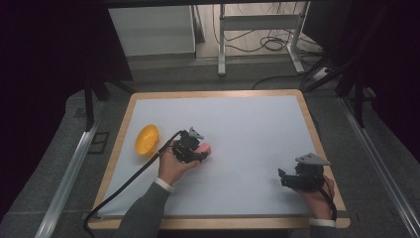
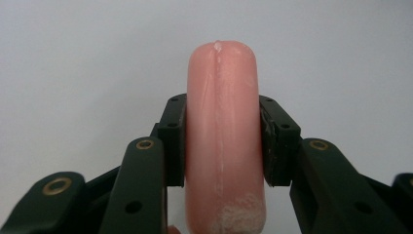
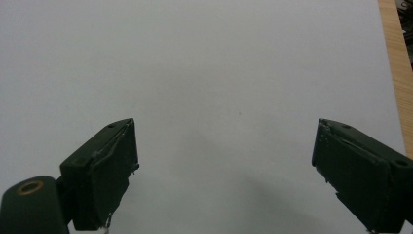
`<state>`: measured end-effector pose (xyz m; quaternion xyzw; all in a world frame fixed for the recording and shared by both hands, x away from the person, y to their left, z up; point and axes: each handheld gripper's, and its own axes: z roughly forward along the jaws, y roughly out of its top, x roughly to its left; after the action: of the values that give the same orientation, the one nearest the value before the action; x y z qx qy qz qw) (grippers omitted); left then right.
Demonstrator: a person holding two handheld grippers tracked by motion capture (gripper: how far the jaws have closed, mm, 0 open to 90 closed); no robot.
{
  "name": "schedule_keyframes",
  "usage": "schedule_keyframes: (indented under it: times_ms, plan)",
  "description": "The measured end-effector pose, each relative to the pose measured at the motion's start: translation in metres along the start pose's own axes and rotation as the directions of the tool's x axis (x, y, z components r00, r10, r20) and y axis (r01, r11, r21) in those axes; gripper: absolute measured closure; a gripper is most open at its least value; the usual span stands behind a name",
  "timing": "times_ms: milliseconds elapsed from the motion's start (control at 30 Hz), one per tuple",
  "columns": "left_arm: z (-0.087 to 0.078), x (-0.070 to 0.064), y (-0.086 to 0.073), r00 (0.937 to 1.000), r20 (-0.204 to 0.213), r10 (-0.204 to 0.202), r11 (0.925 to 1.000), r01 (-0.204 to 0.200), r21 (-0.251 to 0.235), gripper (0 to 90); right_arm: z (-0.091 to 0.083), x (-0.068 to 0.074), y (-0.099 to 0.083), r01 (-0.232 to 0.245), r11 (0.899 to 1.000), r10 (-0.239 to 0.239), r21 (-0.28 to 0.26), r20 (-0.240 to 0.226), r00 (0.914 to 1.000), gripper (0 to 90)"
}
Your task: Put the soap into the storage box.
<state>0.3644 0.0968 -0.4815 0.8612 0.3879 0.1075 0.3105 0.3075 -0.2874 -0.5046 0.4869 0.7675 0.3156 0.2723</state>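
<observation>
A pink sausage-shaped piece (image 2: 221,141) is clamped between the two black jaws of my left gripper (image 2: 221,141), its rounded end sticking out past the pads. From above, the left gripper (image 1: 198,150) sits near the middle-left of the white mat with the pink sausage (image 1: 205,148) at its tip. An orange bowl (image 1: 147,139) lies just left of it, apart from it. My right gripper (image 1: 283,177) rests near the mat's front right, jaws spread wide with nothing between them; in its own view the right gripper (image 3: 224,165) looks onto bare white mat.
The white mat (image 1: 247,124) covers a wooden-edged table (image 1: 119,148). A black cable (image 1: 129,181) trails from the left gripper to the front left corner. The table's wooden edge (image 3: 395,53) runs along the right in the right gripper view. Table legs and cables stand on the floor behind.
</observation>
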Motion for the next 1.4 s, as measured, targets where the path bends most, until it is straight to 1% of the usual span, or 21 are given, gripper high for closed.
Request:
schedule_keyframes:
  times_ms: [100, 133, 200, 367, 567, 633, 1167, 1400]
  plan:
    - [-0.002, 0.002, -0.001, 1.0, -0.005, -0.004, 1.0, 0.004, -0.004, 60.5, 0.0, 0.0, 0.0, 0.0, 1.0, 0.0, 0.002, 0.0, 1.0, 9.2]
    - [-0.003, 0.002, -0.002, 0.9999, -0.01, -0.006, 1.0, 0.006, -0.007, 60.5, 0.001, 0.0, 0.0, 0.0, 1.0, 0.0, 0.003, 0.0, 1.0, 9.2]
    - [-0.006, 0.002, -0.001, 0.9997, -0.023, 0.004, 1.0, -0.004, -0.008, 60.5, 0.001, 0.001, 0.0, 0.001, 1.0, -0.001, 0.003, -0.001, 1.0, 9.2]
    - [-0.015, 0.008, 0.0, 0.999, -0.045, -0.006, 0.9997, 0.004, -0.026, 60.5, 0.001, 0.001, 0.0, 0.004, 1.0, -0.004, 0.004, 0.0, 1.0, 9.2]
    - [-0.023, 0.012, 0.0, 0.9987, -0.048, -0.018, 0.9988, 0.015, -0.045, 60.5, 0.001, 0.001, -0.001, 0.002, 1.0, -0.002, 0.006, 0.002, 1.0, 9.2]
    - [-0.025, 0.013, -0.001, 0.9983, -0.056, -0.016, 0.9988, 0.014, -0.046, 60.5, 0.001, 0.001, 0.0, 0.001, 1.0, -0.001, 0.005, 0.002, 1.0, 9.2]
    - [-0.037, 0.023, -0.005, 0.9969, -0.072, -0.033, 0.9973, 0.028, -0.068, 60.5, 0.002, 0.001, -0.001, 0.004, 1.0, -0.004, 0.009, 0.001, 1.0, 9.2]
    - [-0.044, 0.028, -0.009, 0.9956, -0.078, -0.052, 0.9946, 0.044, -0.093, 60.5, 0.003, 0.0, -0.001, 0.004, 1.0, -0.004, 0.013, 0.003, 1.0, 9.2]
